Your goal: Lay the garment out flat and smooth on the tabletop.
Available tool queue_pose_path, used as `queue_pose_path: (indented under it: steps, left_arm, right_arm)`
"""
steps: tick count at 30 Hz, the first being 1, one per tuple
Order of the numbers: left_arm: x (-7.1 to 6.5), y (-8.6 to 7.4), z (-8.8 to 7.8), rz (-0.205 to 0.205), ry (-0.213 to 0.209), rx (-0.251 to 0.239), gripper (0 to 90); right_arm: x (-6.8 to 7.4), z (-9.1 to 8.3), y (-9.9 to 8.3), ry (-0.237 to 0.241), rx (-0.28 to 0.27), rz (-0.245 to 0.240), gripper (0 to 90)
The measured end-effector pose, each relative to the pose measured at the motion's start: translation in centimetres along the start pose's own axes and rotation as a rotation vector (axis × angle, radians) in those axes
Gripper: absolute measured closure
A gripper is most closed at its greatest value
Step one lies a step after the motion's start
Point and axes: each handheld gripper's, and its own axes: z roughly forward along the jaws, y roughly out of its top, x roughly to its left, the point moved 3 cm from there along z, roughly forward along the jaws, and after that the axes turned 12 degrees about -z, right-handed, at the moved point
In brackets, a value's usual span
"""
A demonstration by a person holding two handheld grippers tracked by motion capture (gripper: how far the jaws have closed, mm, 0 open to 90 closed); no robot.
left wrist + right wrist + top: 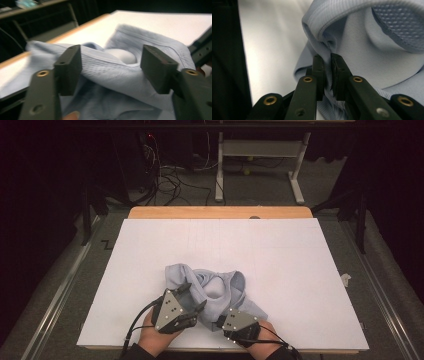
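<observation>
Shirt [210,290] is bunched on the counter [300,270], near its front edge. A fold is pinched by the right claw [327,75]; the left claw [110,67] is spread over cloth, ungripped. Risk: the thin pinch could slip if pulled, leaving the shirt crumpled.

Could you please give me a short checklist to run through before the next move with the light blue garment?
1. Right tool pinches a fold of the light blue garment: ok, jaws shut on the fabric.
2. Left tool free of the cloth: ok, jaws stand apart, pads not pressing.
3. Garment fully on the white table top: ok.
4. Garment flat: not ok, it lies crumpled.
5. Which part the right tool grips, collar or hem: cannot tell.
</observation>
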Motion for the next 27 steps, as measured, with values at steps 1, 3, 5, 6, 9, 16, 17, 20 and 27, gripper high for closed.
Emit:
queue_pose_path:
  steps: [1, 3, 5, 6, 9, 16, 17, 20, 27]
  left_arm:
    - [-0.1, -0.2, 0.3, 0.007, 0.001, 0.017, 30.1]
    - [-0.1, -0.4, 0.7, 0.007, -0.009, 0.055, 30.3]
    - [0.0, -0.8, 1.2, 0.006, -0.012, 0.100, 31.4]
    - [0.1, -1.1, 1.4, 0.009, -0.015, 0.128, 37.2]
    - [0.3, -1.8, 2.1, -0.024, -0.061, 0.207, 53.3]
    - [-0.7, -2.6, 3.0, -0.003, -0.132, 0.276, 73.5]
    - [-1.0, -2.6, 3.1, 0.009, -0.140, 0.281, 76.4]
    - [-1.9, -2.7, 3.4, 0.026, -0.152, 0.279, 79.8]
    - [-2.2, -2.8, 3.6, 0.034, -0.149, 0.282, 79.6]
  right_arm:
    - [0.0, -0.1, 0.0, 0.003, 0.000, 0.000, 83.3]
    - [0.1, -0.3, -0.1, 0.013, 0.004, 0.005, 83.3]
    - [0.2, -0.4, -0.2, 0.016, 0.005, 0.004, 83.2]
    - [0.2, -0.5, -0.3, 0.017, 0.008, 0.006, 83.1]
    - [-0.1, -0.8, -0.5, 0.011, 0.015, 0.019, 82.8]
    - [-1.3, -1.8, -1.4, -0.038, 0.061, 0.054, 82.9]
    - [-1.5, -1.9, -1.5, -0.044, 0.068, 0.055, 82.9]
    - [-2.0, -2.2, -1.9, -0.060, 0.091, 0.063, 82.5]
    - [-2.5, -3.2, -1.9, -0.062, 0.045, 0.115, 63.1]
